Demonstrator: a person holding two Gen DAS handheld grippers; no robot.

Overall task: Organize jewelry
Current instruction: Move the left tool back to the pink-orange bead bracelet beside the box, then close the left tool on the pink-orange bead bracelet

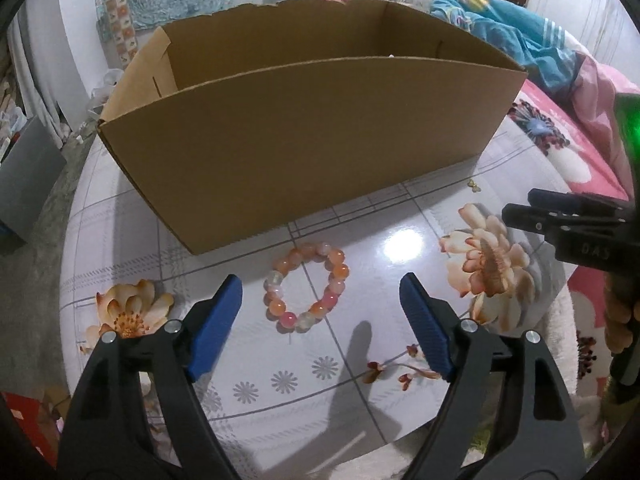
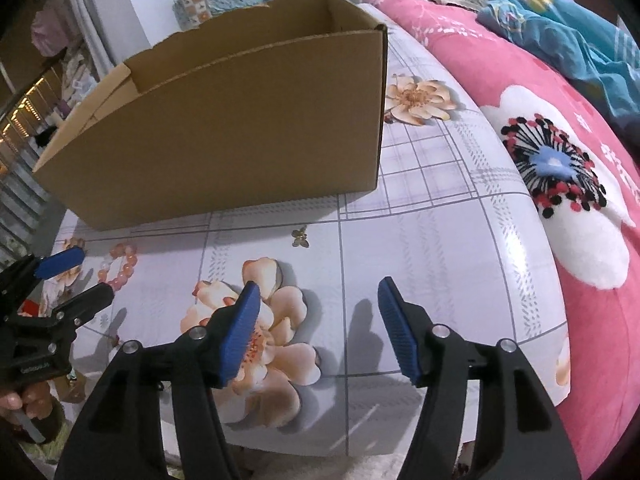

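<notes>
On the flower-patterned desk (image 1: 400, 380), the bead bracelet (image 1: 306, 286) and a small butterfly charm (image 2: 300, 237) are lying outside the cardboard box (image 1: 304, 148), at its 6 o'clock, while left gripper (image 1: 320, 300) and right gripper (image 2: 318, 312) are hovering with fingers released, so sorting seems barely begun.

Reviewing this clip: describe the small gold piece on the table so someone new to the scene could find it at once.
Start from the big open cardboard box on the flowered table. Just in front of its near right corner lies a tiny gold butterfly-shaped piece, alone on a pale square. Unlike the pink and orange bead bracelet farther left, it is metallic, flat and far smaller.
</notes>
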